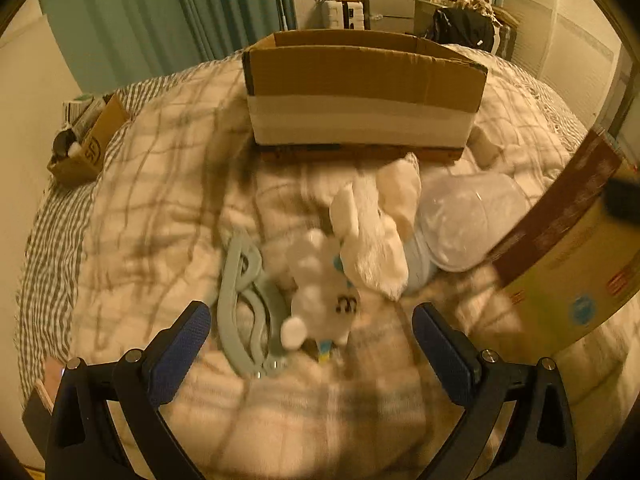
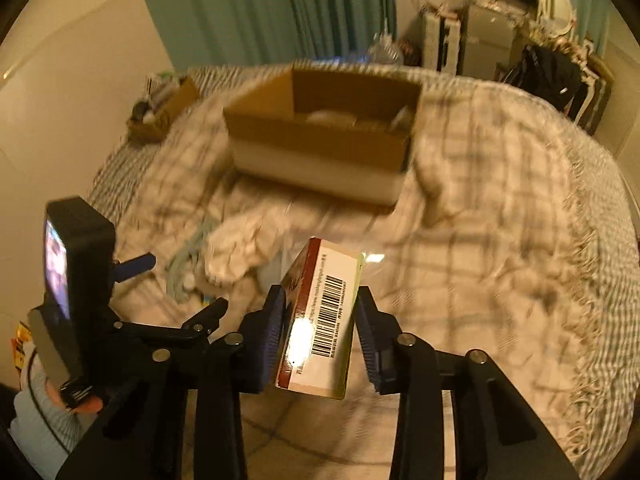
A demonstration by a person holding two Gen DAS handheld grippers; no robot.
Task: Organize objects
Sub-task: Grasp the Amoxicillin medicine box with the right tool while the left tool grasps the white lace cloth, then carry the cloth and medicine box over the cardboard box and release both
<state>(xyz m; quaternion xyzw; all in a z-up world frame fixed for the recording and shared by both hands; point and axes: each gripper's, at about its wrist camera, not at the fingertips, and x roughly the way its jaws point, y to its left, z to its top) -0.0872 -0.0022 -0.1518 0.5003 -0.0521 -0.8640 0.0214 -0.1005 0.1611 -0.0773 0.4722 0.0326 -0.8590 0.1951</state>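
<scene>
The right gripper (image 2: 320,324) is closed on a small carton (image 2: 320,320) with a barcode on its white face and a dark red band along one side. Both blue pads press its two long sides, and the carton is tilted, its far end pointing toward the middle of the bed (image 2: 500,208). It is lifted above the checked blanket (image 2: 480,240).

The left gripper (image 1: 310,336) is open, with nothing between its blue fingers (image 1: 188,340). It hangs over the near part of the bed, just above a pile of things on the blanket. In this pile lies a white plush toy (image 1: 324,284) with black marks on it, and a second cream plush toy (image 1: 376,232) lies partly over it. Touching the white toy on its left is a pale green plastic hanger (image 1: 244,300), flat on the blanket. To the right of the plush toys lies a clear plastic container (image 1: 468,220), on its side.

Further toward the far edge of the bed stands an open cardboard box (image 1: 360,92) with a white band around its lower part. In the right wrist view some pale things show inside it, too blurred to name. A smaller cardboard box (image 1: 86,148) stands at the far left corner of the bed, near the green curtain (image 1: 160,12).
</scene>
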